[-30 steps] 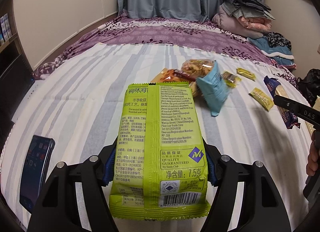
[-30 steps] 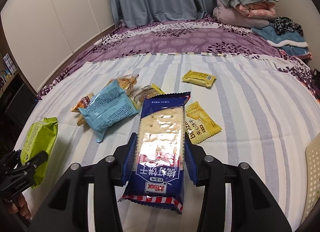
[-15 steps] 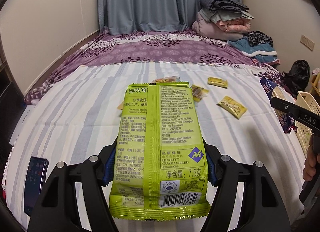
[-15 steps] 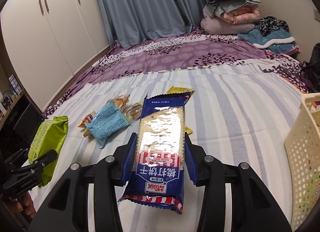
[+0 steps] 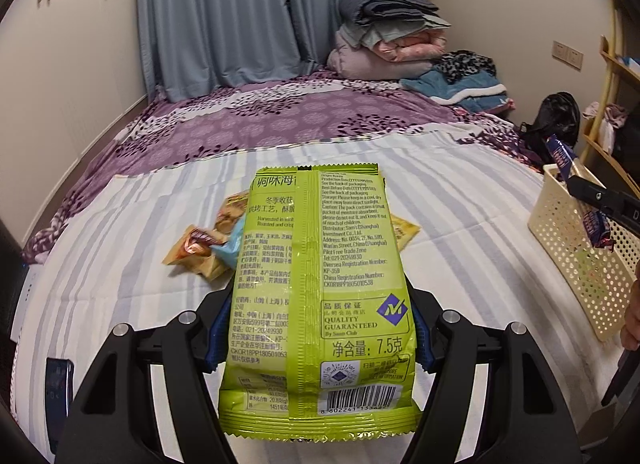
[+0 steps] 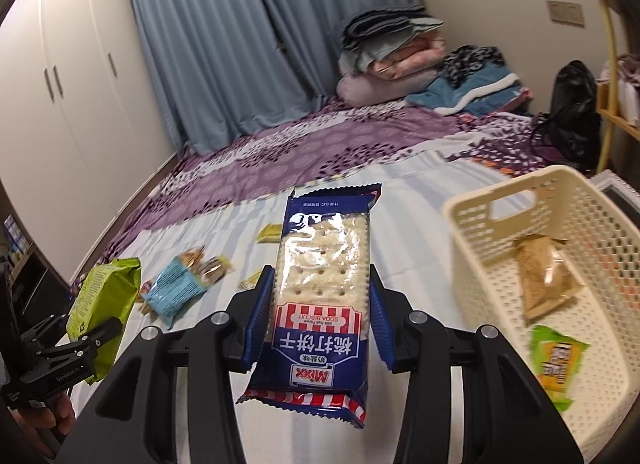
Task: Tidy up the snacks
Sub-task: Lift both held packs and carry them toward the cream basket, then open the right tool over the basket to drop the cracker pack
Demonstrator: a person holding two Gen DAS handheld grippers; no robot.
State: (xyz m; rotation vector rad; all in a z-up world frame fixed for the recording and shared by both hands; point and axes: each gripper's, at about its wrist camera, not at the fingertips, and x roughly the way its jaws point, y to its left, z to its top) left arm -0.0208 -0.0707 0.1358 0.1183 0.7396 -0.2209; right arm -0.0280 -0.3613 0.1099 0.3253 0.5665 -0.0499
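Note:
My left gripper (image 5: pixel 316 328) is shut on a green seaweed snack packet (image 5: pixel 316 276) and holds it up above the striped bed; the packet also shows in the right wrist view (image 6: pixel 102 300). My right gripper (image 6: pixel 320 304) is shut on a blue soda biscuit pack (image 6: pixel 320 284), raised just left of a cream perforated basket (image 6: pixel 496 200). The biscuit pack also shows at the right edge of the left wrist view (image 5: pixel 596 224), over the basket (image 5: pixel 560 240). Inside the basket lie a brown snack packet (image 6: pixel 544 280) and a green-yellow packet (image 6: pixel 556 356).
Several loose snacks lie on the striped bed: a light blue bag (image 6: pixel 176 288), an orange packet (image 5: pixel 192 244) and small yellow packets (image 6: pixel 270 232). A phone (image 5: pixel 58 392) lies at the bed's left edge. Folded bedding (image 5: pixel 388 36) is stacked at the far end.
Both grippers have swung right and lifted with their packets still held. The basket has come into full view beside my right gripper, and the loose snacks have shifted left and farther away.

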